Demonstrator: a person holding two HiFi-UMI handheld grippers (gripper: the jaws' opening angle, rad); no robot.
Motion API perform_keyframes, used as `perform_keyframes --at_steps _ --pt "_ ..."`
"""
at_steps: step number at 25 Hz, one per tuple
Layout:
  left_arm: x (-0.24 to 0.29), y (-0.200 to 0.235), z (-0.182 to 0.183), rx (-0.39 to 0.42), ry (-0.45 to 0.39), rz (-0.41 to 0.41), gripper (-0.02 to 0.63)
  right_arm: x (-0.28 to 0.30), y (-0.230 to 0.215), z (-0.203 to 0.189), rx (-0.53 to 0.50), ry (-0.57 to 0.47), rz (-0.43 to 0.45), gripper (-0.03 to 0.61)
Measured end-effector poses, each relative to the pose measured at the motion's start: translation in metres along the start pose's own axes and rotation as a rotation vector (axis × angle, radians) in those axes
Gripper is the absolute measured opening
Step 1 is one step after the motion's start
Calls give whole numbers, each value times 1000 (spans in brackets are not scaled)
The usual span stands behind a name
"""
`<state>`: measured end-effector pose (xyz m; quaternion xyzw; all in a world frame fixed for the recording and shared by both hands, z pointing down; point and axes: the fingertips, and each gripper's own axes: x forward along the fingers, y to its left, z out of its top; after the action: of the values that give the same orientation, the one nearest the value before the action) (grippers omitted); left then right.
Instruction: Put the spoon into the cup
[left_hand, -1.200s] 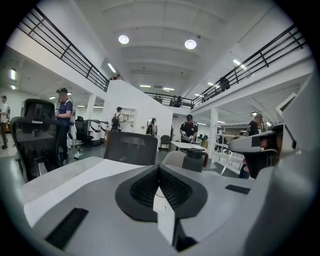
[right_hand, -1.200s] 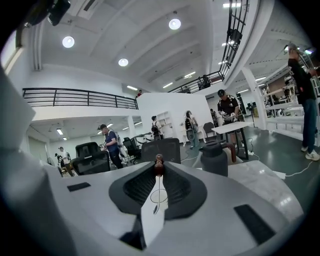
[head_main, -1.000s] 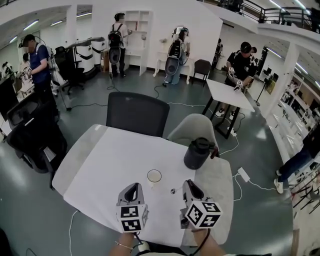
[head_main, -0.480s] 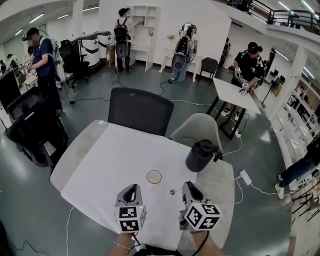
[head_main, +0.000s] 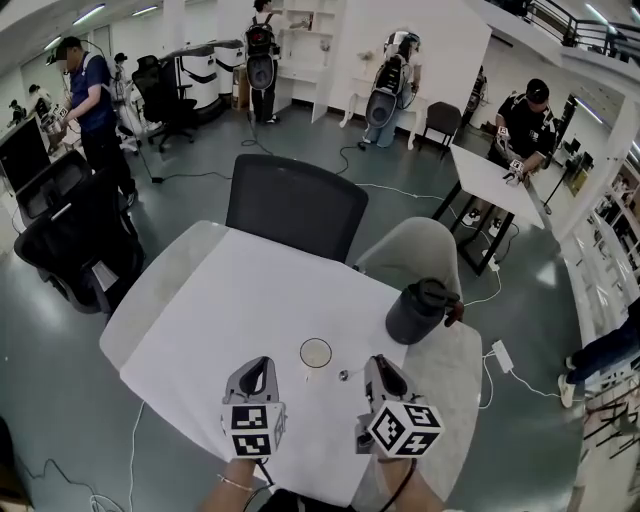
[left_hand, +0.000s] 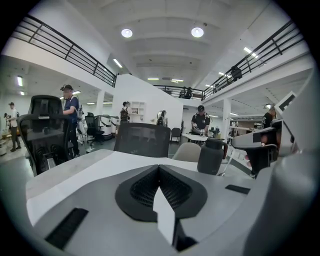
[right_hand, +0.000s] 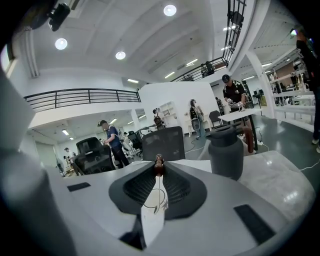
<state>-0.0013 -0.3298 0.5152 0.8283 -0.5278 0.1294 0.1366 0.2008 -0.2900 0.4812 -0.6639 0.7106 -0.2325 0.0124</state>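
Note:
A small white cup (head_main: 315, 353) stands upright on the white table (head_main: 230, 310), near its front edge. My right gripper (head_main: 377, 369) is just right of the cup and shut on the spoon (head_main: 344, 376), whose small metal end sticks out leftward toward the cup. In the right gripper view the spoon (right_hand: 159, 162) shows as a small dark knob pinched at the jaw tips. My left gripper (head_main: 262, 369) hovers left of the cup, its jaws closed together with nothing between them. The cup is hidden in both gripper views.
A dark jug (head_main: 420, 310) stands at the table's right side, also seen as jug (left_hand: 210, 156) and jug (right_hand: 226, 150). A black chair (head_main: 295, 205) and a grey chair (head_main: 415, 255) sit behind the table. Several people stand far off in the hall.
Both grippers have sunk a little toward the table. The head view has shifted slightly. The spoon stays in the right gripper's grip and the cup has not moved.

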Motion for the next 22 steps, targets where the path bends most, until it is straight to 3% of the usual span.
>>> perform_keyframes --at_steps 12,22 --pt "21 13 -26 -16 54 12 18 45 11 -18 1 19 58 64" --pt "39 33 -47 -61 83 41 18 75 11 -44 27 57 58 64"
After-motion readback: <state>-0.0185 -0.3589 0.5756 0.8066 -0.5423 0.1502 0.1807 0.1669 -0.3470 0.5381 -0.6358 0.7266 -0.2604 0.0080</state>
